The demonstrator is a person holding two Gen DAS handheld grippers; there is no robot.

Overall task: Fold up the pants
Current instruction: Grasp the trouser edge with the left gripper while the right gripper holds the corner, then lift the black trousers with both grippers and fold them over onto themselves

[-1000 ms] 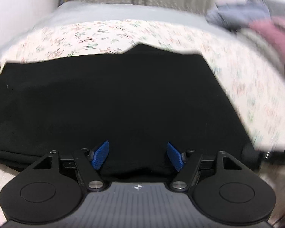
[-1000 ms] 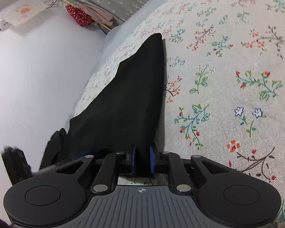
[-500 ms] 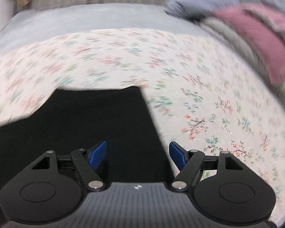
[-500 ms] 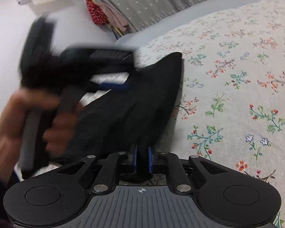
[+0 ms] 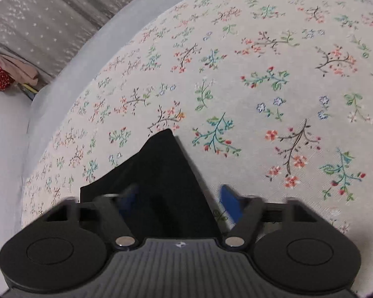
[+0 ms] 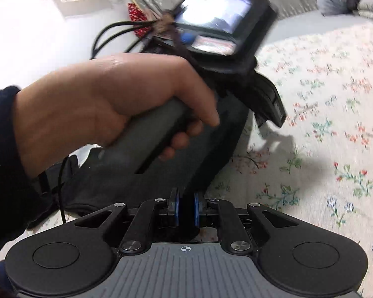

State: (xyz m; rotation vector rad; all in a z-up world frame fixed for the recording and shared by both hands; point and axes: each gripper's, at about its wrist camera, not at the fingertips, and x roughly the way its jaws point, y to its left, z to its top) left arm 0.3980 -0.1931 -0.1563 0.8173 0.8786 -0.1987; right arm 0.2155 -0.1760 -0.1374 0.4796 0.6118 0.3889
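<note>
Pants [image 5: 159,186], black, lay on the floral bedspread [image 5: 273,87], long axis running away from both grippers. Right gripper [image 6: 185,210] was clamped on the near edge. Left gripper [image 5: 179,200], jaws just narrowing but not gripping, straddled the corner; the left hand [image 6: 107,106] crossed over the fabric.

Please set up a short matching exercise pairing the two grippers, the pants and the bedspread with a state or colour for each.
Things:
1. left gripper
2. right gripper
3. pants
4. bedspread

States or colours:
A. floral print
B. plain black
C. jaws apart, lately closing, over a corner of cloth
D. clamped on dark cloth

Pairs: 1-C, 2-D, 3-B, 4-A
</note>
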